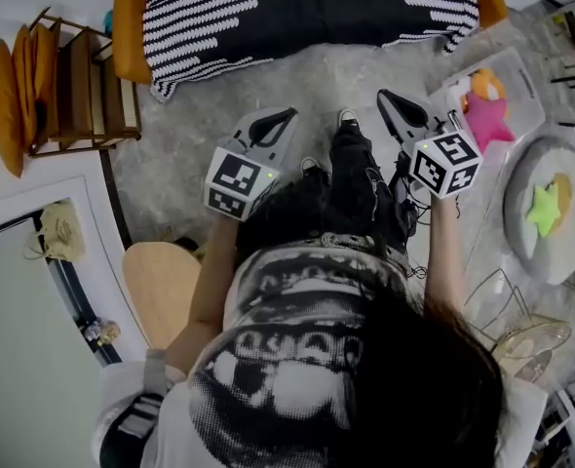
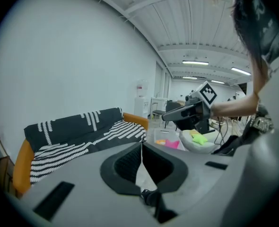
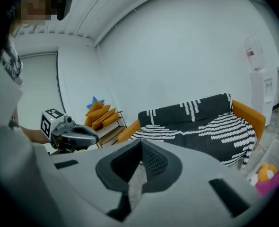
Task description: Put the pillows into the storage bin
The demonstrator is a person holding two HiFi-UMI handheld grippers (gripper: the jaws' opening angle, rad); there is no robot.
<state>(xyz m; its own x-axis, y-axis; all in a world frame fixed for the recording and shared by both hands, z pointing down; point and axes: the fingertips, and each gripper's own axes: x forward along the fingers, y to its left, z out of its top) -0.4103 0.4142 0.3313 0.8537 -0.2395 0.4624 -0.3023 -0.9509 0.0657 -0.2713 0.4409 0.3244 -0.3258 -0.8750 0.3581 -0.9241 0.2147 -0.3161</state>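
Note:
A clear storage bin lies on the floor at the upper right, with an orange pillow and a pink star pillow in it. To the right, a green star pillow rests on a grey round cushion. Several orange pillows stand on a wooden shelf at the far left. My left gripper and right gripper hang over the rug in front of the person, both shut and empty. In the left gripper view the jaws meet at the tips; the right gripper's jaws do too.
An orange sofa under a black-and-white striped blanket fills the top of the head view. A wooden shelf stands at the left and a round wooden stool at the lower left. Wire frames lie at the lower right.

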